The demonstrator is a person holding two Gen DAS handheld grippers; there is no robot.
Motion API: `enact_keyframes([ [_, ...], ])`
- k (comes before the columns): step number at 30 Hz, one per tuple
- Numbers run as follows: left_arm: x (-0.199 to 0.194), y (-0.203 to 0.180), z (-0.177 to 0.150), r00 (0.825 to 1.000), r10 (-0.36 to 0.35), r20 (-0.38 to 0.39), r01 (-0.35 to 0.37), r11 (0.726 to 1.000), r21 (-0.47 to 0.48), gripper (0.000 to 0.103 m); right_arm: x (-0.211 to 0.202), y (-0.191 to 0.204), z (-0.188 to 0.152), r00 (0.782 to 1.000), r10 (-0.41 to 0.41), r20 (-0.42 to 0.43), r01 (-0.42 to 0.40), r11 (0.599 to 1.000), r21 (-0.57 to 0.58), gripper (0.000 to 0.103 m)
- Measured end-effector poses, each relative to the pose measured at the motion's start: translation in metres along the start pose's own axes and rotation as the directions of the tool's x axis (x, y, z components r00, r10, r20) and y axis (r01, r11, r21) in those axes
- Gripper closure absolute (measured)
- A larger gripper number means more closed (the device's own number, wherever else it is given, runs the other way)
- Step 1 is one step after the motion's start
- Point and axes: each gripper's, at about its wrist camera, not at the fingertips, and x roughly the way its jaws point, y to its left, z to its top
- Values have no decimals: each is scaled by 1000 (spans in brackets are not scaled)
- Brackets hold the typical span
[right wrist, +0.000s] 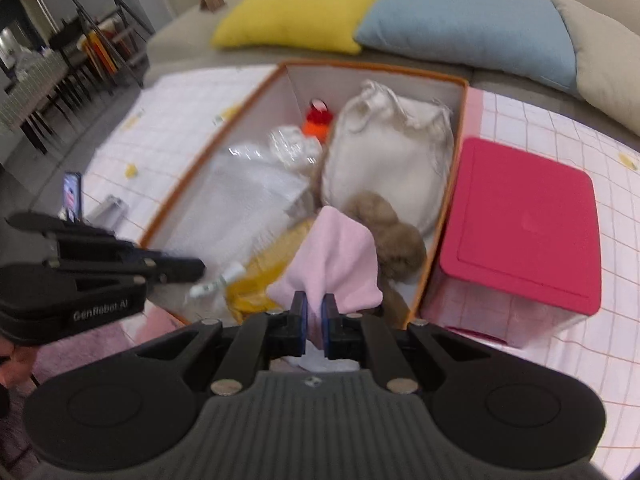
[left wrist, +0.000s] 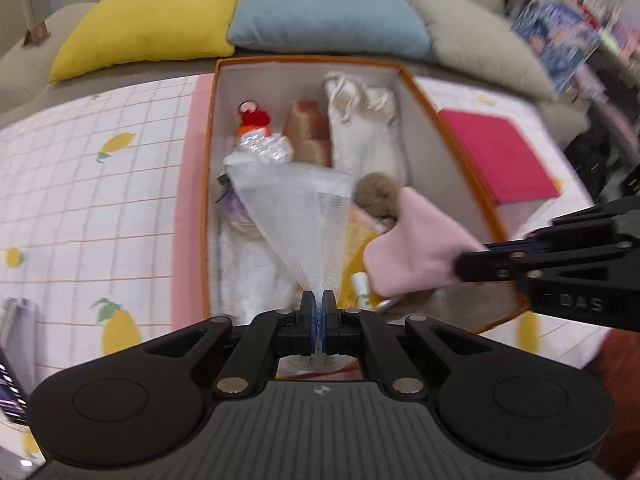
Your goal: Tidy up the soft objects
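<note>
An orange box (left wrist: 456, 152) with white inside walls (right wrist: 460, 152) lies on a checked cloth and holds soft things. My left gripper (left wrist: 319, 304) is shut on a white mesh bag (left wrist: 296, 216) that stretches up into the box; the bag also shows in the right wrist view (right wrist: 248, 196). My right gripper (right wrist: 313, 308) is shut on a pink cloth (right wrist: 336, 256) over the box's near end; the cloth shows at the right of the left wrist view (left wrist: 416, 248). A brown plush (right wrist: 396, 236), a cream drawstring bag (right wrist: 384, 152) and a yellow item (right wrist: 264, 268) lie inside.
A pink lidded container (right wrist: 520, 220) stands right of the box. Yellow (left wrist: 152, 16), blue (left wrist: 324, 8) and beige (left wrist: 480, 36) cushions line the sofa back. A phone (right wrist: 72, 192) stands left of the box. Chairs (right wrist: 80, 52) stand at the far left.
</note>
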Motion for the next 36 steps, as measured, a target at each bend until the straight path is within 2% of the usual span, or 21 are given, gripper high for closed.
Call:
enact_keyframes([
  [5, 14, -5, 6, 997, 60, -47, -57, 997, 46, 99, 13, 1, -3, 998, -39, -50, 38, 999, -21, 96],
  [9, 16, -4, 5, 994, 93, -49, -91, 995, 40, 92, 18, -1, -3, 996, -59, -69, 57, 998, -25, 91],
  [11, 16, -4, 5, 995, 90, -48, -88, 996, 30, 85, 16, -4, -5, 996, -58, -68, 56, 998, -22, 91],
  [13, 15, -5, 5, 994, 96, -43, -95, 995, 32, 73, 15, -4, -6, 996, -56, -65, 54, 998, -23, 91],
  [15, 10, -7, 4, 995, 97, -23, -96, 995, 36, 64, 11, -3, -7, 997, -52, -61, 50, 998, -23, 87],
  [18, 2, -9, 5, 996, 86, 3, -86, 996, 40, 46, 4, 2, -6, 998, -41, -57, 39, 999, -34, 66],
  [19, -1, -11, 5, 996, 85, 11, -85, 996, 42, 44, 0, 4, -5, 998, -49, -50, 47, 998, -48, 61],
  [22, -15, -16, 5, 996, 73, 52, -76, 995, 61, 41, -13, 9, -4, 998, -66, -22, 64, 994, -85, 61],
  [25, -33, -23, 6, 991, 55, 121, -66, 995, 81, 36, -30, 9, -3, 997, -75, 14, 76, 993, -85, 56],
  [31, -74, -40, 6, 959, 3, 284, -36, 993, 113, 34, -69, 3, -5, 986, -123, 115, 129, 991, -44, 43],
  [36, -101, -57, 5, 912, -41, 408, -17, 990, 139, 34, -108, -2, -11, 961, -174, 215, 176, 984, 10, 37],
])
